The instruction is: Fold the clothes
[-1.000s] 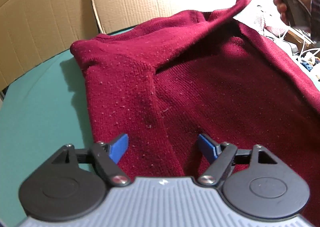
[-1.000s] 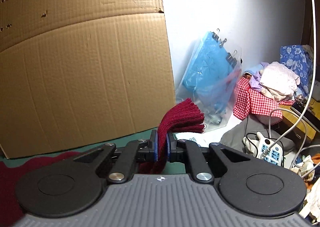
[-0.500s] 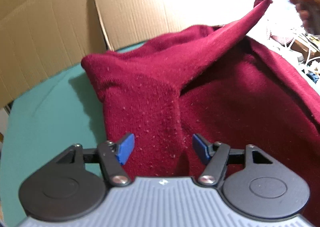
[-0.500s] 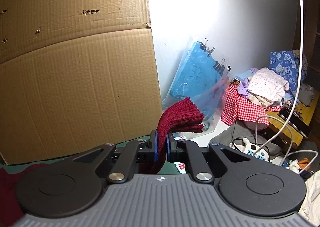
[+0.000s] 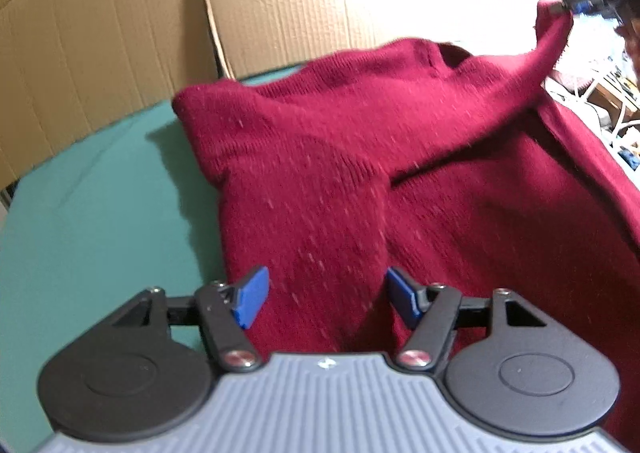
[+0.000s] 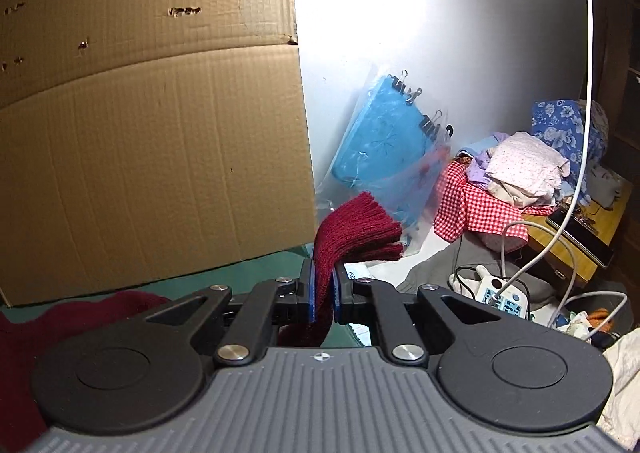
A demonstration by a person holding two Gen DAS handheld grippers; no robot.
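A dark red knitted sweater [image 5: 400, 173] lies on the green table [image 5: 100, 213]. My left gripper [image 5: 326, 289] hovers over its near left part. Its jaws stand wide and are opening, with knit below them but no pad pressing on it. At the far right, my right gripper [image 5: 580, 5] holds one sleeve [image 5: 520, 81] lifted and stretched off the body. In the right wrist view the right gripper [image 6: 323, 285] is shut on the sleeve's ribbed cuff [image 6: 360, 229], which sticks out past the pads. More of the sweater [image 6: 60, 329] shows at lower left.
Cardboard sheets [image 5: 100, 53] stand behind the table, also as a cardboard wall [image 6: 140, 133]. Beyond the table's right edge lie a blue plastic bag [image 6: 384, 145], a pile of clothes [image 6: 520, 173], a power strip [image 6: 500, 297] and cables.
The right gripper has carried the cuff farther to the right and away, stretching the sleeve. The left gripper has shifted across the sweater; its jaws narrowed a little, then widened slightly.
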